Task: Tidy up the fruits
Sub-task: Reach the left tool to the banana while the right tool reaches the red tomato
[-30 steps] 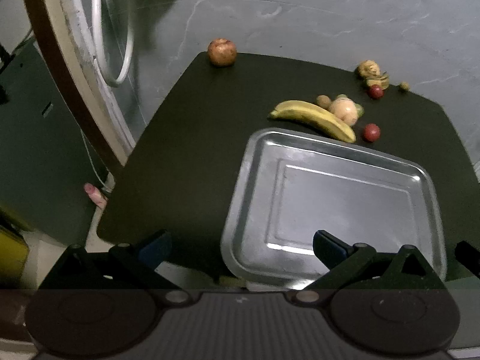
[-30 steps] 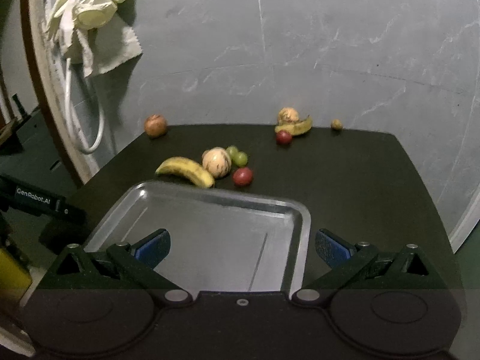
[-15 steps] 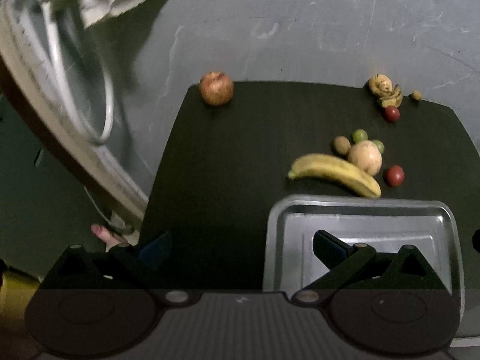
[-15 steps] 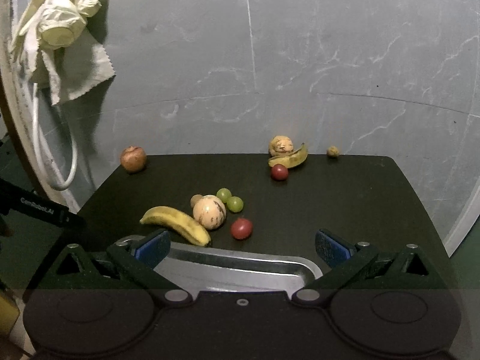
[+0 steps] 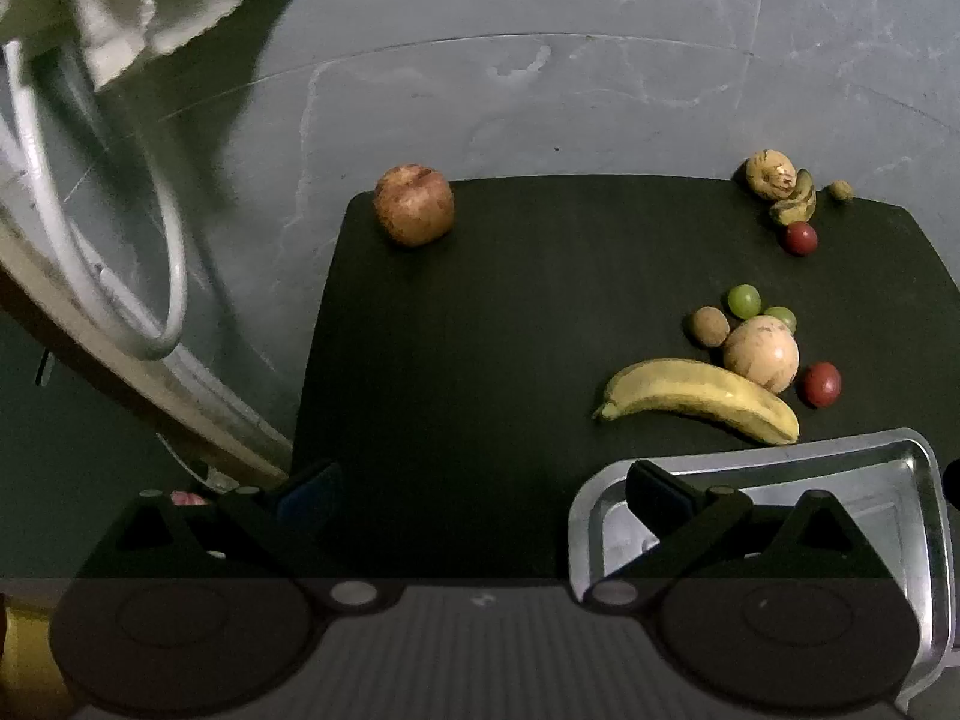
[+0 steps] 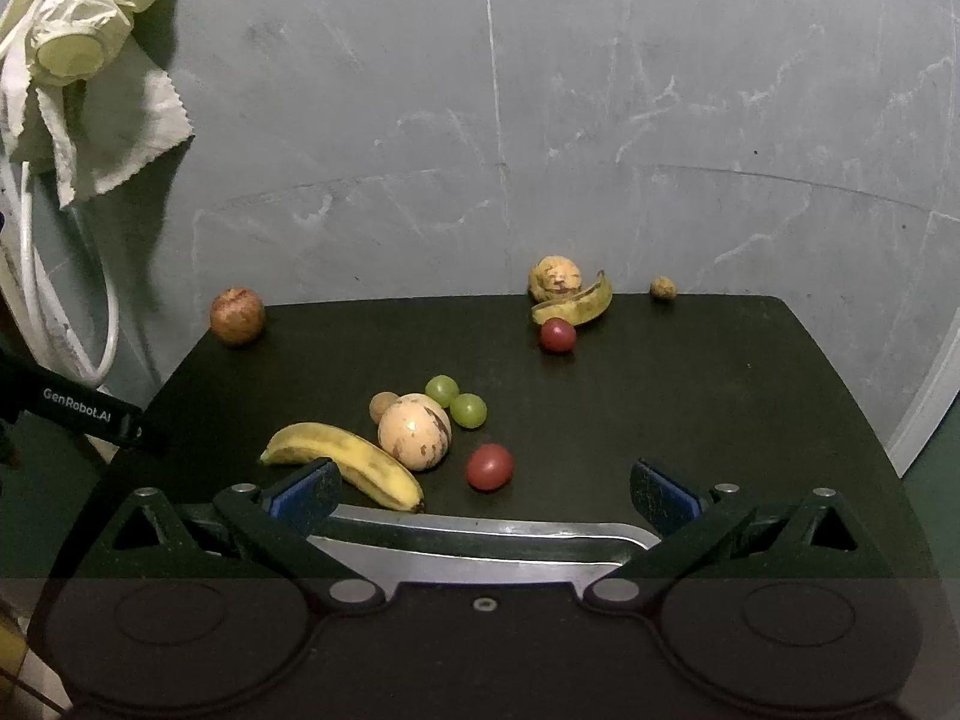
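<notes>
A metal tray (image 5: 924, 480) (image 6: 480, 534) lies at the near edge of a dark table. Just beyond it lie a yellow banana (image 5: 696, 399) (image 6: 354, 468), a pale round melon (image 5: 761, 353) (image 6: 414, 431), two green grapes (image 6: 456, 399), a small brown fruit (image 5: 709, 326) and a red cherry tomato (image 5: 822, 384) (image 6: 490, 467). A reddish apple (image 5: 414, 204) (image 6: 237, 315) sits at the far left corner. At the far edge are a wrinkled fruit (image 6: 555, 277), a small dark banana (image 6: 573, 305), another red tomato (image 6: 558, 335) and a nut (image 6: 663, 287). My left gripper (image 5: 480, 489) and right gripper (image 6: 480, 489) are open and empty, near the tray.
A grey wall rises behind the table (image 6: 690, 396). A cloth (image 6: 78, 60) and white hose (image 6: 90, 324) hang at the left. The left gripper's body (image 6: 90, 414) shows at the left of the right wrist view.
Both grippers have pulled back and tilted up, so the tray has slid toward the bottom of each view and more wall shows. The fruits have not moved.
</notes>
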The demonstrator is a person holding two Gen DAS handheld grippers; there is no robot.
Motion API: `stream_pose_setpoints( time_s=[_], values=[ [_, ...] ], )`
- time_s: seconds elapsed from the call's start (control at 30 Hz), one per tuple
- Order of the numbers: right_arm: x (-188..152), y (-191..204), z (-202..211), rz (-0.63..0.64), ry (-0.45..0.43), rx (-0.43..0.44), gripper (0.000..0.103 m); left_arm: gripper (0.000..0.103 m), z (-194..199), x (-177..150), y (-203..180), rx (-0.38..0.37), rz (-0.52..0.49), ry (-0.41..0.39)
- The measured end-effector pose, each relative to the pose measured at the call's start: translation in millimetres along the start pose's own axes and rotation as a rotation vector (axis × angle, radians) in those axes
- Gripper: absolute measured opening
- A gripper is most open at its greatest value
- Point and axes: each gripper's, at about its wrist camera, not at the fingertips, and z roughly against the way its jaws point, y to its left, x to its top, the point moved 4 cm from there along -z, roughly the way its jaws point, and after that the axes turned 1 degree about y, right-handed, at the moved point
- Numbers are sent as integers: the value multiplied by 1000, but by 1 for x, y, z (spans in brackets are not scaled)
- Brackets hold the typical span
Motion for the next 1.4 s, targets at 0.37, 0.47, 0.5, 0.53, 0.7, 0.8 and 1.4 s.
stream_pose_setpoints(
  time_s=[0.37, 0.47, 0.5, 0.53, 0.7, 0.8, 1.4],
  values=[
    [1, -9, -24, 44, 71, -16, 102, 102, -18, 11, -10, -55, -108, -15],
    [3, -19, -30, 43, 81, 2, 102, 102, -23, 16, -18, -88, -198, -63],
    [4, -22, -33, 42, 84, 11, 102, 102, -24, 17, -21, -103, -227, -80],
    [5, -26, -37, 40, 90, 23, 102, 102, -25, 19, -23, -120, -255, -95],
    [10, -38, -56, 70, 110, 61, 96, 102, -35, 26, -43, -184, -396, -128],
    [13, -43, -69, 91, 131, 91, 91, 102, -41, 30, -58, -219, -485, -154],
    [15, -34, -119, 166, 213, 226, 59, 88, -78, 37, -108, -313, -856, -191]
  ],
)
